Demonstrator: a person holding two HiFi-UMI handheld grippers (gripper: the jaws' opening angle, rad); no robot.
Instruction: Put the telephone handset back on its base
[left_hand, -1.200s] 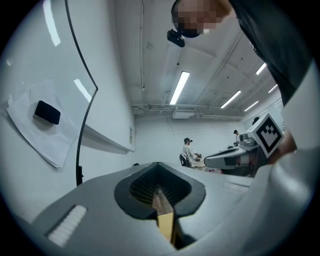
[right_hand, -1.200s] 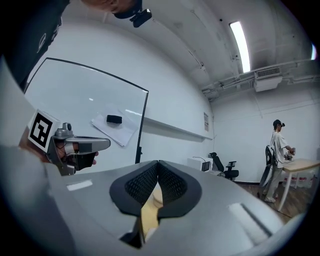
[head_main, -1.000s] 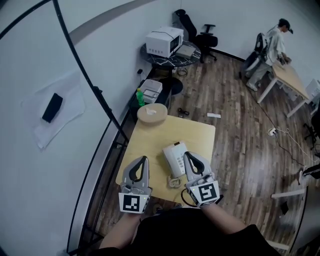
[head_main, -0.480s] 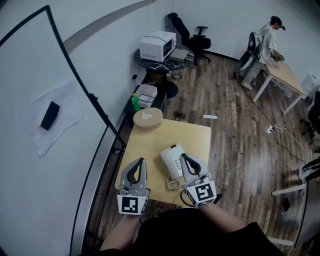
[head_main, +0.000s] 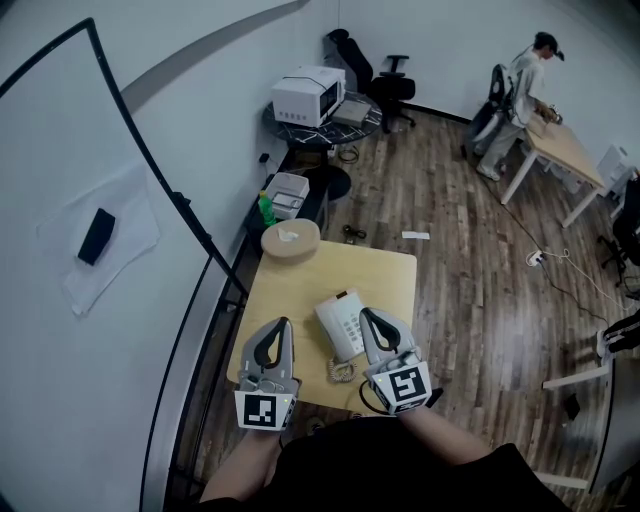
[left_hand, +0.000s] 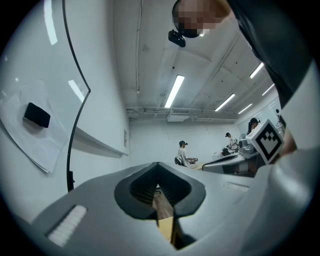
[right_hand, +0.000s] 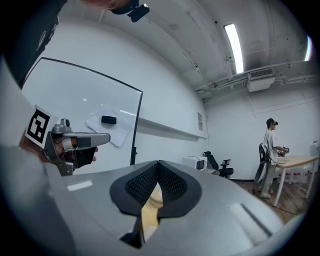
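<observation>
Your left claw (head_main: 283, 324) and right claw (head_main: 366, 314) are both closed on nothing, held level over the near table (head_main: 300, 290) edge, likely a resting pose rather than a reach. The telephone (head_main: 338, 325) sits lower centre, just beside the right claw's tip; whether its handset lies on the base is too small to tell.

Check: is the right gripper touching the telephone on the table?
Cannot tell. In the head view the right gripper overlaps the telephone along its right edge, showing neither gap nor contact; the right gripper view shows only shut fingers with nothing between.
</observation>
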